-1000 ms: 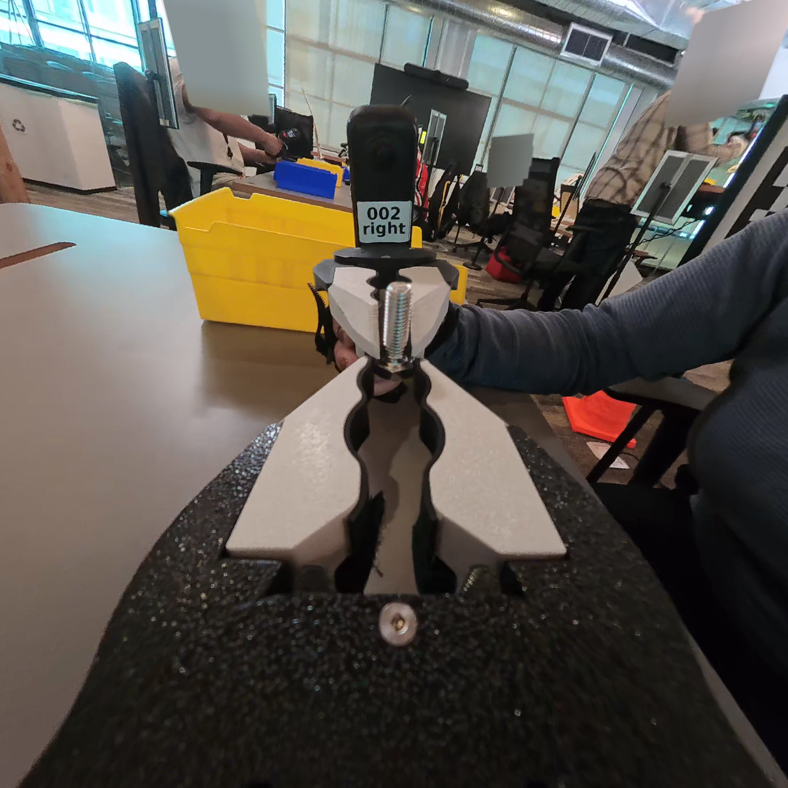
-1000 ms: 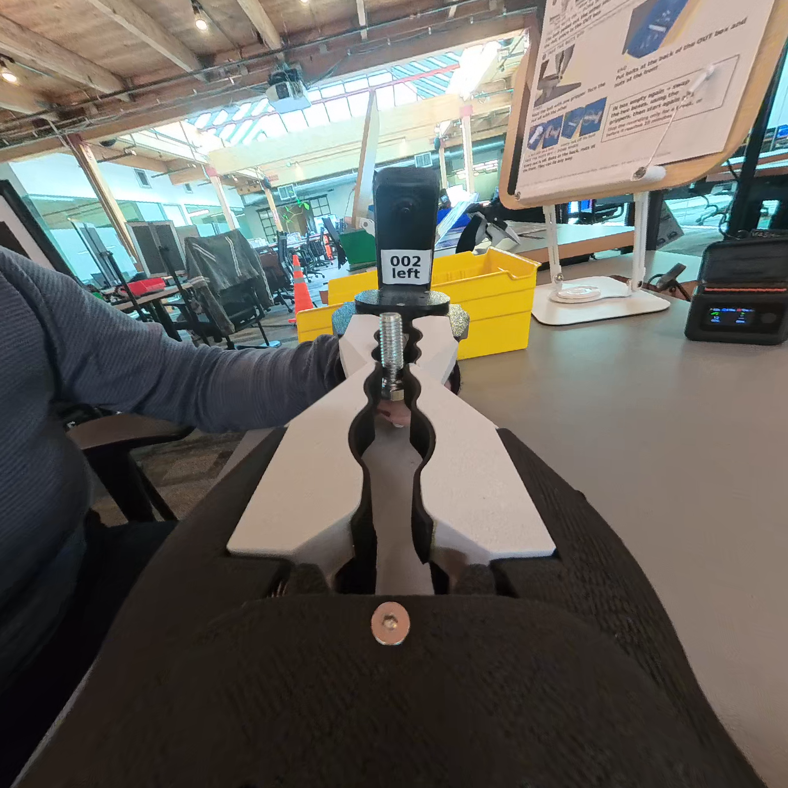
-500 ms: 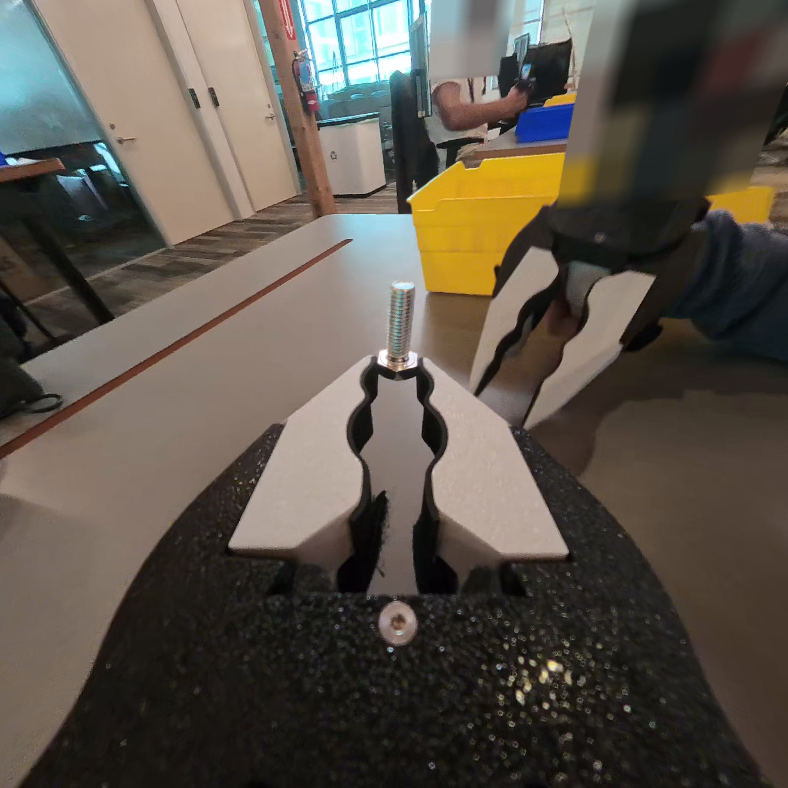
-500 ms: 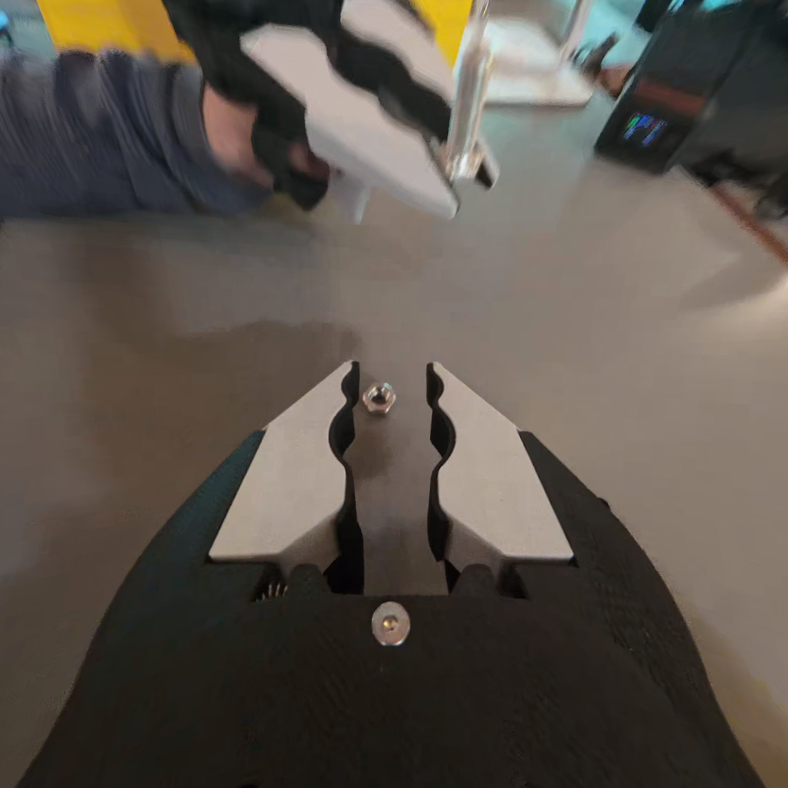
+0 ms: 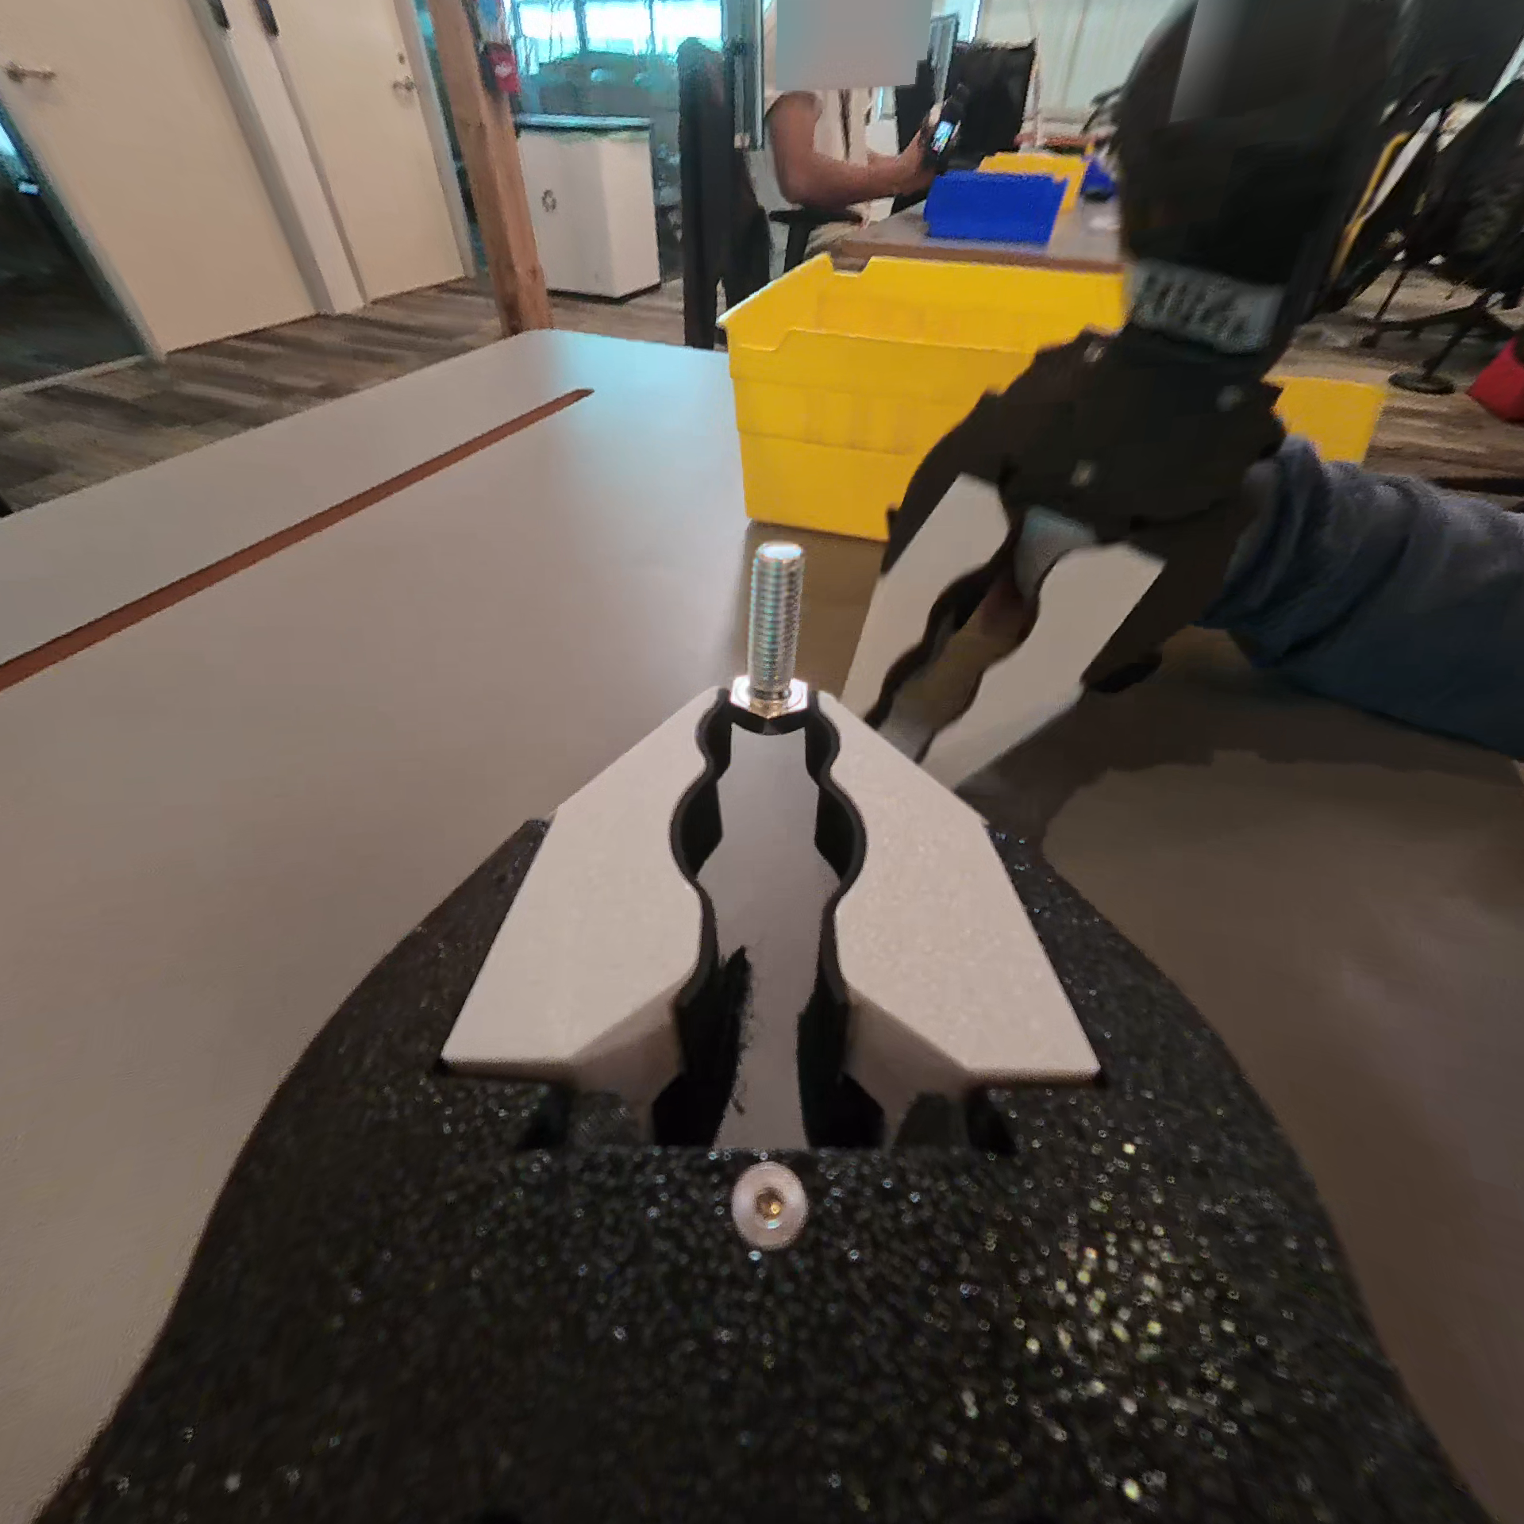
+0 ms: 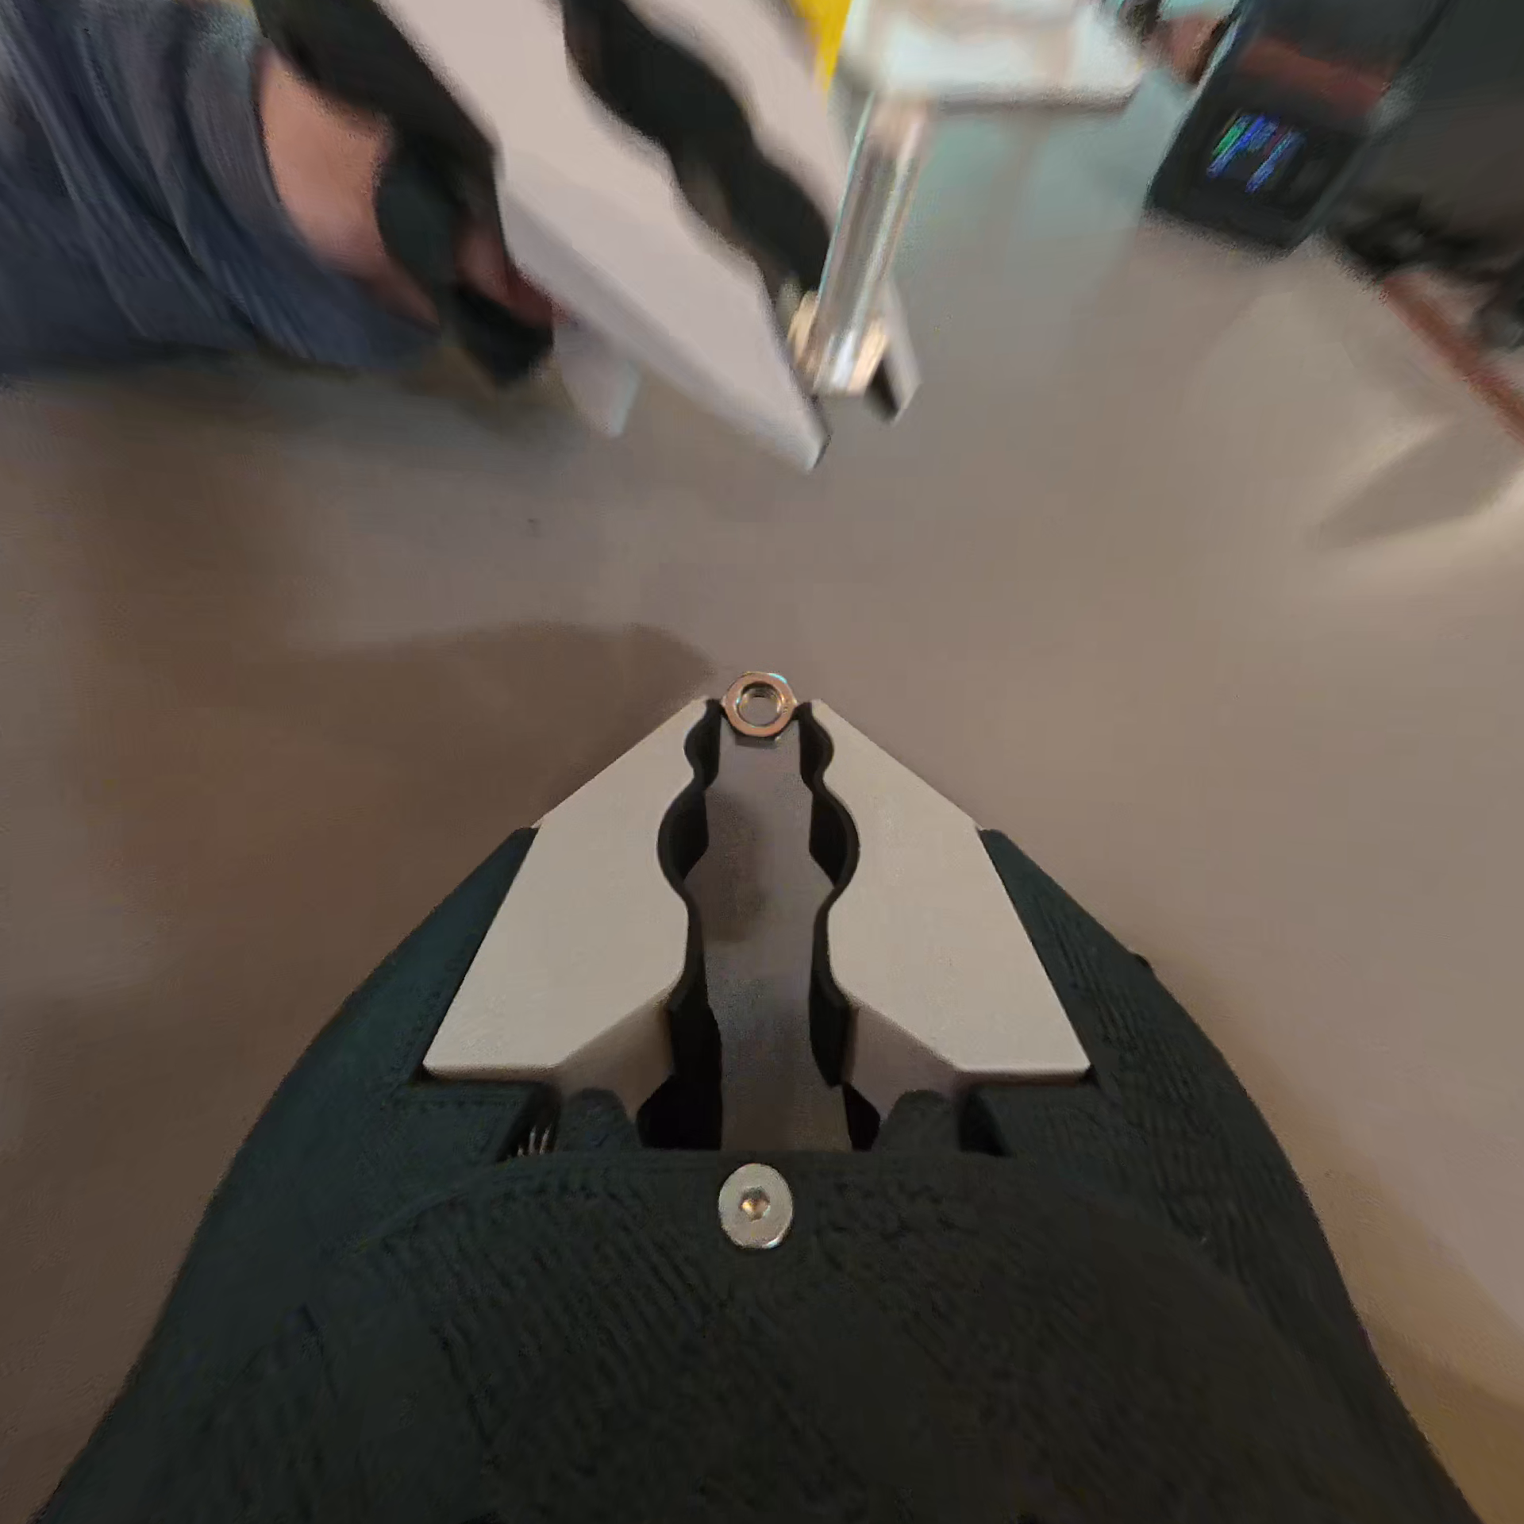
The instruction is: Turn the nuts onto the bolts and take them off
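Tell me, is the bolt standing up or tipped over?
Standing up. The left gripper is shut on the bolt's head, and the threaded end points straight up above the table.

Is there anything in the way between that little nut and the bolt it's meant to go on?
Nothing visible. The right gripper pinches the nut at its fingertips over bare table. The left gripper holds the bolt by its head, threads free. Only open air shows between them.
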{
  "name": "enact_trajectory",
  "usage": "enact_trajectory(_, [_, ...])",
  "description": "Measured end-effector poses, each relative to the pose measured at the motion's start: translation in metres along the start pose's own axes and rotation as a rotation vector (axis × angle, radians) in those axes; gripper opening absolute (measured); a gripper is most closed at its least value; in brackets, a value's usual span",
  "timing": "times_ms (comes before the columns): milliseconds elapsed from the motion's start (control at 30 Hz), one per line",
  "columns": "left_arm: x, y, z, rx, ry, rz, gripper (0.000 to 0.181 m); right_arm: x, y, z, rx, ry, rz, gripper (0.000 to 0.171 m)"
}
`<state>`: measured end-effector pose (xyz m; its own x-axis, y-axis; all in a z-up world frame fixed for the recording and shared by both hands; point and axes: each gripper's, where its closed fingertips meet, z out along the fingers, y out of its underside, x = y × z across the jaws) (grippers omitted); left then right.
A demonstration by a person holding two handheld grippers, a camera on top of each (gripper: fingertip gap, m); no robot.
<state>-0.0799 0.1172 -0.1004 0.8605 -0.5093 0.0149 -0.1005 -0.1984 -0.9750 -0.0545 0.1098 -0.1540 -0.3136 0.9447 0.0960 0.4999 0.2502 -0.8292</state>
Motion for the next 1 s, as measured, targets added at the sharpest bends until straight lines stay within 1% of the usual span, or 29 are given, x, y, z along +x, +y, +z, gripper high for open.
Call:
enact_trajectory(33, [-0.001,0.002,0.001,-0.018,-0.008,-0.004,0.016,0.004,-0.014,-0.007,0.076,0.016,0.019,0.017])
enact_trajectory(133, [0.003,0.009,0.004,-0.063,0.004,-0.005,0.016,0.011,-0.052,-0.036,0.310,0.035,0.072,0.017])
enact_trajectory(200, [0.011,0.014,0.008,-0.094,0.039,0.021,0.016,0.012,-0.065,-0.050,0.391,0.036,0.091,0.017])
enact_trajectory(267, [0.020,0.020,0.013,-0.138,0.062,0.062,0.016,0.009,-0.067,-0.052,0.382,0.026,0.084,0.017])
enact_trajectory(367, [0.029,0.028,0.019,-0.187,0.072,0.126,0.016,0.003,-0.060,-0.045,0.319,0.005,0.058,0.017])
enact_trajectory(467, [0.032,0.032,0.021,-0.210,0.076,0.139,0.016,0.000,-0.054,-0.040,0.278,-0.007,0.050,0.017])
enact_trajectory(733, [0.035,0.036,0.024,-0.221,0.089,0.128,0.015,0.000,-0.045,-0.040,0.210,0.005,0.021,0.017])
enact_trajectory(900, [0.040,0.031,0.025,-0.172,0.139,0.040,0.015,0.000,-0.048,-0.044,0.229,-0.004,0.036,0.017])
enact_trajectory(1000, [0.042,0.030,0.026,-0.160,0.144,0.033,0.015,0.000,-0.048,-0.045,0.229,-0.002,0.037,0.017])
